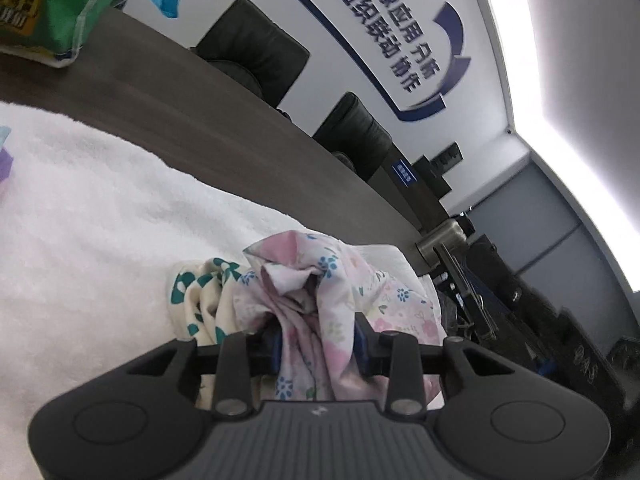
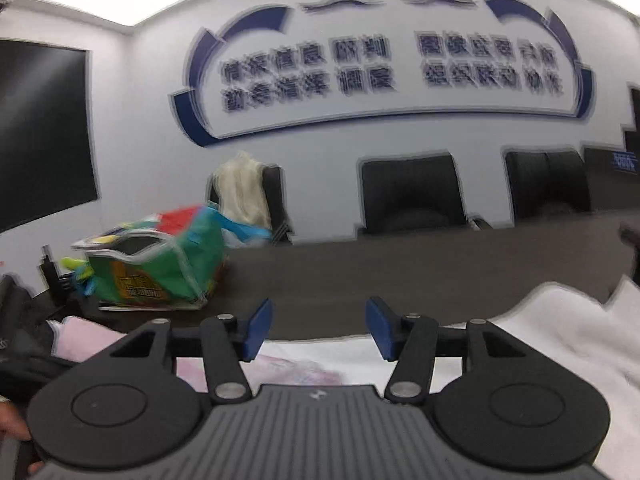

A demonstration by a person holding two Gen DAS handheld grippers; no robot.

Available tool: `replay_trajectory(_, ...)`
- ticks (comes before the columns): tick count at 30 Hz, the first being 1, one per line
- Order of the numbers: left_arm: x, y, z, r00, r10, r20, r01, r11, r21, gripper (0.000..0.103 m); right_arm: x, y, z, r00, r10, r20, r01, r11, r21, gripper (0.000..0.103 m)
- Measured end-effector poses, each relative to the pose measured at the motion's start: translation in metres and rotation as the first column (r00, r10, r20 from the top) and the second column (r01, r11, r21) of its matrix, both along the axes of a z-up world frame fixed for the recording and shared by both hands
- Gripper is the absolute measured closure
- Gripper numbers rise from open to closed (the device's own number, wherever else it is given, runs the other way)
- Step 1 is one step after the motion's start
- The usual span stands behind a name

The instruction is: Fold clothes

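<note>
White wall with big blue letters (image 2: 388,68) stands behind a long dark bench (image 1: 168,120), and black chairs (image 2: 412,192) line its far side.

On the left tool (image 1: 318,346), the two blue pads (image 1: 276,350) sit on either side of a bunch of pink flowery cloth (image 1: 320,300). The cloth fills the gap between them, but I cannot tell if the pads press on it or have let go. The pink cloth rises in a crumpled heap just past the pads. A cream cloth with green shapes (image 1: 200,300) lies touching the pink cloth, on the side away from the bench edge. Both rest on a fluffy white towel (image 1: 88,208) spread over the bench.

The right tool (image 2: 318,328) is loose — its blue pads (image 2: 380,328) stand well apart with only air between them. Under it lies a flat bit of pink cloth (image 2: 296,372) on the white towel (image 2: 560,336). This view is blurry.

Farther from the pink cloth, a bright green bag (image 2: 160,268) with orange and red on it stands on the bare dark bench (image 2: 400,272). Behind the bag, a cream cloth (image 2: 240,188) hangs over a chair back. A big black screen (image 2: 40,132) hangs on the wall beyond the bag.
</note>
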State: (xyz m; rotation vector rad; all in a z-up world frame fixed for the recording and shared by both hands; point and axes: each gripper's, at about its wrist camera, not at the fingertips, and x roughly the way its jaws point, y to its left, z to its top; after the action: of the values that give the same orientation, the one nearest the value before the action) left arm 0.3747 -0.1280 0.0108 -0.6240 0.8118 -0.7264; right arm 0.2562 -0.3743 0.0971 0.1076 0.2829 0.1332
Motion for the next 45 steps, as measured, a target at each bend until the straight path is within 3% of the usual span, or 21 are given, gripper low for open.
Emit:
replay_trajectory(3, -0.001, 0.000, -0.002, 1.000, 0.007, -0.012, -0.007, 1.000, -0.015, 0.070, 0.015, 0.018, -0.023, 0.996, 0.039, -0.079, -0.041, 0.998, -0.036, 0.052)
replay_trajectory(6, -0.003, -0.001, 0.002, 1.000, 0.015, 0.000, -0.015, 1.000, 0.027, 0.073, 0.033, 0.030, -0.052, 0.985, 0.049, -0.165, -0.059, 0.997, -0.056, 0.055)
replay_trajectory(10, -0.006, -0.002, 0.011, 1.000, 0.020, 0.021, -0.022, 0.997, 0.075, 0.073, 0.035, 0.031, -0.060, 0.985, 0.070, -0.160, -0.074, 0.997, -0.023, 0.055)
replay_trajectory(14, -0.019, 0.003, 0.034, 0.989, 0.119, 0.088, -0.132, 0.979, 0.157, 0.072, 0.032, 0.027, -0.061, 0.983, 0.073, -0.169, -0.074, 0.997, 0.000, 0.055)
replay_trajectory(18, -0.047, 0.003, 0.055, 0.955, 0.233, 0.182, -0.256, 0.960, 0.116, 0.072, 0.029, 0.021, -0.059, 0.981, 0.080, -0.175, -0.079, 0.997, 0.011, 0.055)
replay_trajectory(22, -0.081, -0.014, 0.054, 0.892, 0.316, 0.325, -0.357, 0.931, 0.075, 0.072, 0.030, 0.010, -0.060, 0.978, 0.098, -0.185, -0.086, 0.994, 0.071, 0.055)
replay_trajectory(29, -0.110, -0.031, 0.043, 0.805, 0.330, 0.494, -0.397, 0.917, 0.033, 0.074, 0.031, 0.003, -0.061, 0.974, 0.117, -0.195, -0.098, 0.990, 0.106, 0.054)
replay_trajectory(32, -0.126, -0.022, 0.055, 0.714, 0.393, 0.579, -0.455, 0.890, -0.042, 0.074, 0.032, 0.004, -0.061, 0.973, 0.122, -0.197, -0.103, 0.989, 0.105, 0.054)
replay_trajectory(34, -0.135, -0.017, 0.066, 0.682, 0.411, 0.605, -0.455, 0.886, -0.088, 0.073, 0.032, 0.005, -0.061, 0.972, 0.125, -0.197, -0.107, 0.989, 0.098, 0.052)
replay_trajectory(35, -0.136, -0.016, 0.070, 0.690, 0.409, 0.597, -0.442, 0.891, -0.099, 0.073, 0.031, 0.006, -0.061, 0.972, 0.125, -0.197, -0.108, 0.990, 0.094, 0.052)
replay_trajectory(37, -0.133, -0.018, 0.070, 0.733, 0.390, 0.557, -0.400, 0.910, -0.109, 0.071, 0.031, 0.007, -0.061, 0.972, 0.126, -0.196, -0.110, 0.990, 0.090, 0.052)
replay_trajectory(39, -0.121, -0.020, 0.059, 0.794, 0.359, 0.491, -0.358, 0.929, -0.100, 0.070, 0.031, 0.006, -0.060, 0.971, 0.132, -0.198, -0.114, 0.988, 0.101, 0.050)
replay_trajectory(41, -0.106, -0.019, 0.038, 0.838, 0.373, 0.398, -0.366, 0.926, -0.098, 0.072, 0.031, 0.003, -0.060, 0.969, 0.145, -0.200, -0.120, 0.984, 0.130, 0.048)
replay_trajectory(43, -0.094, -0.018, 0.024, 0.862, 0.361, 0.356, -0.357, 0.931, -0.077, 0.072, 0.032, -0.003, -0.061, 0.966, 0.159, -0.203, -0.125, 0.977, 0.173, 0.046)
replay_trajectory(45, -0.087, -0.020, 0.019, 0.861, 0.345, 0.375, -0.360, 0.932, -0.031, 0.072, 0.033, -0.009, -0.062, 0.964, 0.166, -0.208, -0.123, 0.970, 0.209, 0.045)
